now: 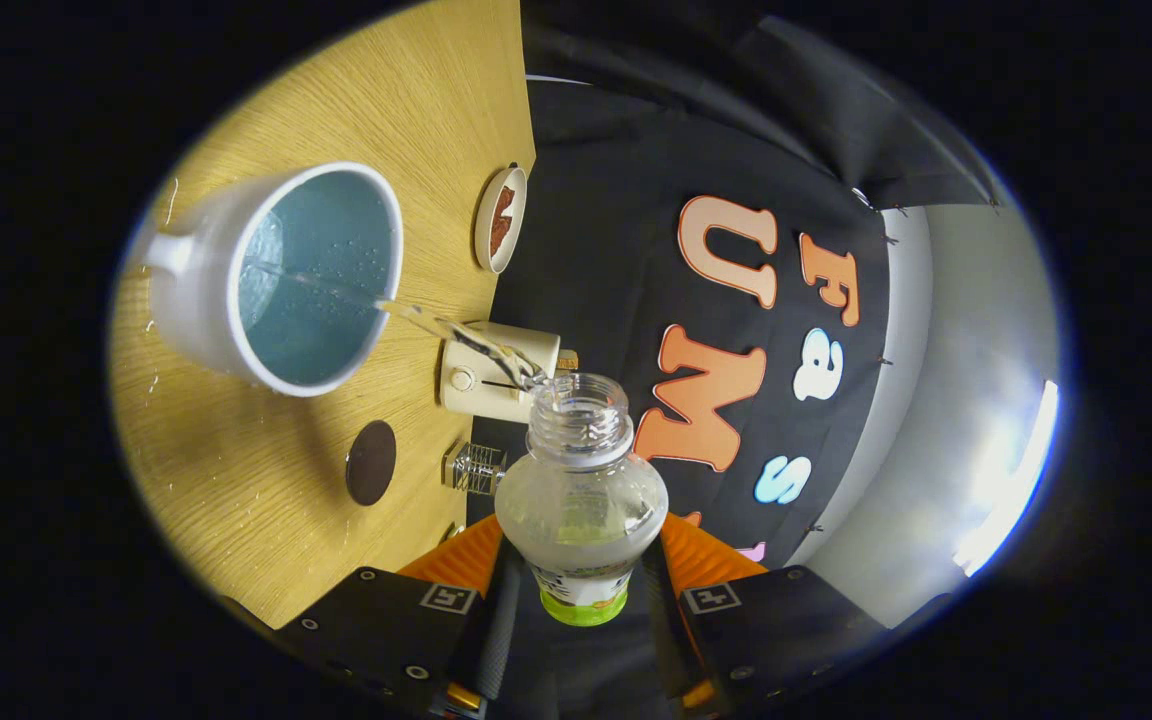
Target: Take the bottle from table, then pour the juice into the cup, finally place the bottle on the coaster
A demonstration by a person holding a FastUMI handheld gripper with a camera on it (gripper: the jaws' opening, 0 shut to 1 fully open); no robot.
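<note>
My gripper (581, 560) is shut on a clear plastic bottle (581, 500) with an open neck and a green-edged label, held between both fingers and tipped over toward the table. A thin stream of clear liquid (416, 318) runs from the bottle's mouth into a white mug (198, 290) with a blue inside, which stands on the wooden table (236, 520) beyond the fingers. Drops cling to the mug's inner wall. A dark round coaster (371, 462) lies flat on the table between the mug and my fingers.
A cream box-like device (491, 372) with a round knob stands by the table's edge past the bottle's mouth. A small metal-and-glass object (474, 468) sits near the coaster. A white dish with something brown in it (500, 220) lies farther along the edge. Water drops dot the table.
</note>
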